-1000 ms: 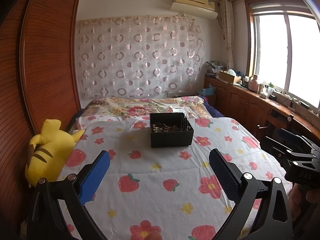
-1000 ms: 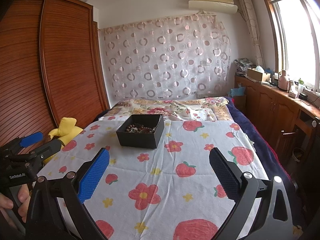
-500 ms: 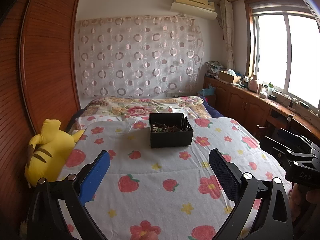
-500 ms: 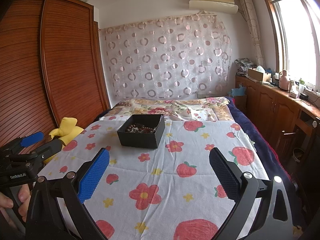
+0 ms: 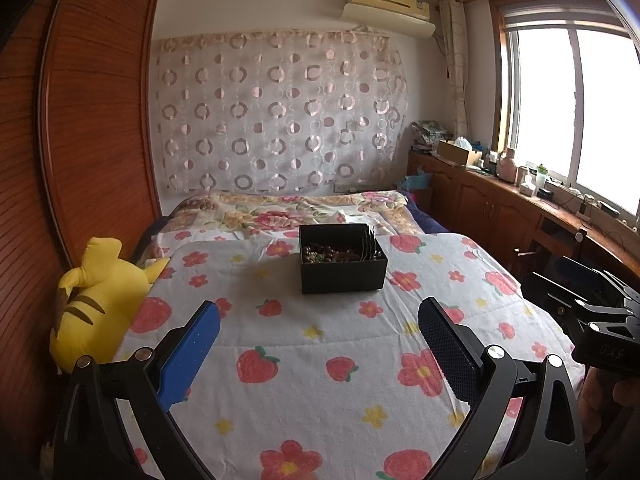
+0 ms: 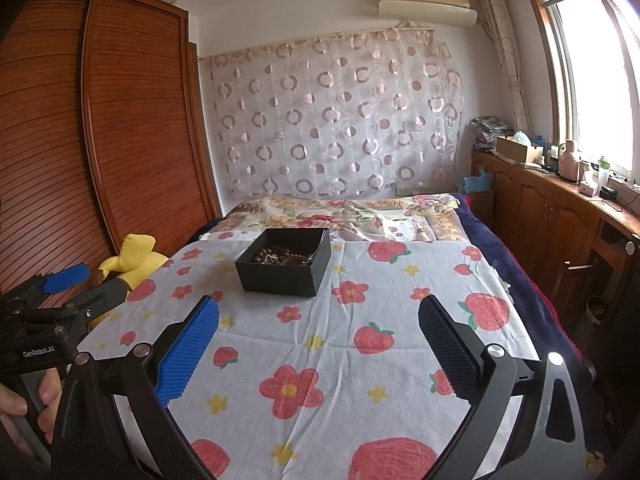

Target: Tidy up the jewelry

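A black open box (image 5: 342, 276) (image 6: 285, 276) stands on the flowered bed cover, near the middle of the bed. Dark beaded jewelry (image 5: 329, 253) (image 6: 278, 258) lies heaped inside it. My left gripper (image 5: 318, 332) hovers over the near part of the bed, well short of the box, open and with nothing between its fingers. My right gripper (image 6: 318, 330) is likewise open and holds nothing, also short of the box. Each view catches the other gripper at its side edge: the right gripper (image 5: 576, 300), the left gripper (image 6: 66, 292).
A yellow plush toy (image 5: 96, 300) (image 6: 134, 258) lies at the bed's left edge against a wooden wardrobe (image 6: 80, 160). A folded floral quilt (image 5: 288, 212) lies beyond the box. Wooden cabinets (image 5: 500, 208) with clutter line the right wall under the window. A hand (image 6: 24, 404) grips the left handle.
Both grippers have edged slightly forward toward the box; the box sits a little nearer in the views. Jaws stay open.
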`<state>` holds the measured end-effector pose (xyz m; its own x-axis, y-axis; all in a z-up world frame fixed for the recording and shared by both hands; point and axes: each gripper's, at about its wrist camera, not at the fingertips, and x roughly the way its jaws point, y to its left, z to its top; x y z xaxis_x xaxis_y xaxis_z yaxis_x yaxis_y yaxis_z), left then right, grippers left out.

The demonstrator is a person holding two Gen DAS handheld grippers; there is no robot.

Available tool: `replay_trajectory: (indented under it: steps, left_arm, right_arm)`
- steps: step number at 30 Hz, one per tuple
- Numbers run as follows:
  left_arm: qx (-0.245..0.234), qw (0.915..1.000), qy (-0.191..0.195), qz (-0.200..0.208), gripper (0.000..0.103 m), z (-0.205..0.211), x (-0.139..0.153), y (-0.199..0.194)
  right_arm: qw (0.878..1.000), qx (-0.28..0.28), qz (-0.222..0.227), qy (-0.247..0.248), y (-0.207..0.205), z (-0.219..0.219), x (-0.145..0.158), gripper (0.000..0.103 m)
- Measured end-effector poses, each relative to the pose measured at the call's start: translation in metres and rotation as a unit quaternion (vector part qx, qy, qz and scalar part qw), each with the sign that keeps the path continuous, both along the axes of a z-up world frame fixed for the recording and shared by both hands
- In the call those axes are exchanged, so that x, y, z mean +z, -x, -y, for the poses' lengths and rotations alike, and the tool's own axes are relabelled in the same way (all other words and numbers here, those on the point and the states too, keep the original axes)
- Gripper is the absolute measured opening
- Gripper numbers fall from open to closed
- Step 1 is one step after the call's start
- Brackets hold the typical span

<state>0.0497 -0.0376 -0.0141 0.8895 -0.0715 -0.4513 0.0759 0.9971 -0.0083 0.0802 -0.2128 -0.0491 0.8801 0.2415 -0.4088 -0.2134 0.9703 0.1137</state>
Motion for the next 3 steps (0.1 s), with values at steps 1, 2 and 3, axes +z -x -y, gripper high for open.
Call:
replay_trajectory:
  steps: [1,2,3]
  left_arm:
    - [-0.001,1.0,0.001,0.0,0.096,0.0027,-0.0004,0.0002]
    - [0.0,1.0,0.001,0.0,0.096,-0.0001,-0.0009,0.0]
    - [0.0,1.0,0.0,0.0,0.096,-0.001,-0.0008,-0.0001]
  right_arm:
    - [1.0,0.0,0.0,-0.001,0.0,0.0007,0.0005,0.101]
    - [1.0,-0.001,0.001,-0.001,0.0001,0.0004,0.0002,0.101]
    - [1.0,0.0,0.0,0.0,-0.0004,0.0011,0.0008,0.101]
